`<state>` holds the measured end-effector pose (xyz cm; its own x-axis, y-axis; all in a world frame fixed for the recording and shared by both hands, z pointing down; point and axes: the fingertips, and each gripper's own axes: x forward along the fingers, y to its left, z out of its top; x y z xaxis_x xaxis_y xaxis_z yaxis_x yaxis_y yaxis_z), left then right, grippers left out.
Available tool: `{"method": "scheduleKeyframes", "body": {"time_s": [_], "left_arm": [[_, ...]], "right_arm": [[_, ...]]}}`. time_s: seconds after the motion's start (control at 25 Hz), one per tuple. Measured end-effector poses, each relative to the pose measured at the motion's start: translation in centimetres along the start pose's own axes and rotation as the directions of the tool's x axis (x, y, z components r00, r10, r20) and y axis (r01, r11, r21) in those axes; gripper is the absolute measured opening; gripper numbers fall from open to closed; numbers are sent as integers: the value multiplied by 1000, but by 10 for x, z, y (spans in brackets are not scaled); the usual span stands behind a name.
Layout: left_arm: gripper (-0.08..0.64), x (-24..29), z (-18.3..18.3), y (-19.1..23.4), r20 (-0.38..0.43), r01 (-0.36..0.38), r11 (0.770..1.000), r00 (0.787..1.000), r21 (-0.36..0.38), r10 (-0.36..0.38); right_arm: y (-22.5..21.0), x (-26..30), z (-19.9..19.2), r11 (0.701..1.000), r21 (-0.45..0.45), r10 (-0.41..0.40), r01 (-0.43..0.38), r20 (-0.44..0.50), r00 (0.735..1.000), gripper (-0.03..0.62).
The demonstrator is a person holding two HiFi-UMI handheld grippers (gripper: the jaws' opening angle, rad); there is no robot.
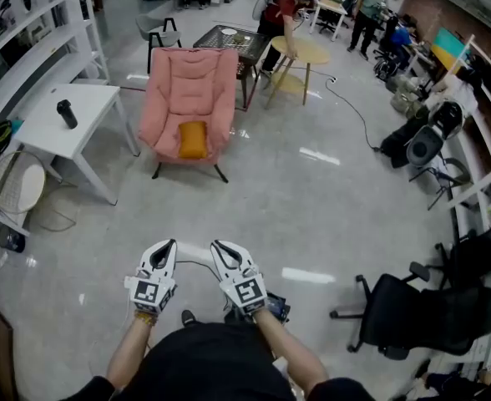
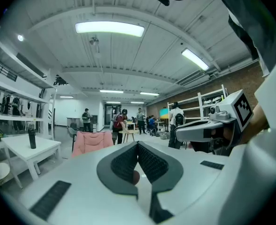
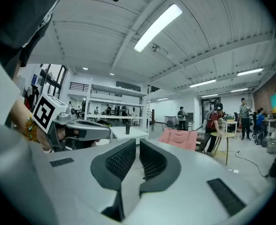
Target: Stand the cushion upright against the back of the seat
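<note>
Facing a pink chair [image 1: 187,90] across a stretch of grey floor [image 1: 296,215], the person holds the left gripper [image 1: 165,246] and right gripper [image 1: 220,247] side by side, close to the body and roughly level. Both sets of jaws are closed, pads together at the tips, with nothing between them; each gripper view confirms this. Neither gripper is near the chair.

The cushion [image 1: 193,139], yellow-orange, sits in the middle of the seat, below the backrest. Whether it leans on the backrest or lies flat cannot be told from this far away.

To the left of the chair stands a white table [image 1: 83,136] with a black bottle [image 1: 67,114] on top. Behind the chair, to the right, a person in a red top [image 1: 280,15] bends over a round wooden table [image 1: 304,53]. A black office chair [image 1: 429,312] stands at lower right, well apart from the pink chair. In the left gripper view the pink chair appears small, just beyond the closed jaw tips, and the right gripper shows at the right edge.
</note>
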<state>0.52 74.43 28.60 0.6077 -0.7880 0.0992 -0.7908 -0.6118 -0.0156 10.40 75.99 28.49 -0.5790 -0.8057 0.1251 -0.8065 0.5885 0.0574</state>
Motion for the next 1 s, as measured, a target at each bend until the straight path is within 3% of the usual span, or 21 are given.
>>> {"method": "scheduleKeyframes", "body": {"time_s": [0.36, 0.64, 1.0], "left_arm": [[12, 27, 7, -9, -2, 3, 1000, 1000, 18, -3], [12, 54, 3, -27, -28, -11, 999, 1000, 32, 12], [12, 71, -3, -28, -63, -110, 994, 992, 10, 110]], "right_arm": [[-26, 9, 4, 999, -41, -12, 13, 32, 999, 17], [-61, 5, -11, 999, 32, -13, 12, 33, 999, 17], [-98, 11, -21, 998, 18, 55, -56, 29, 998, 17]]}}
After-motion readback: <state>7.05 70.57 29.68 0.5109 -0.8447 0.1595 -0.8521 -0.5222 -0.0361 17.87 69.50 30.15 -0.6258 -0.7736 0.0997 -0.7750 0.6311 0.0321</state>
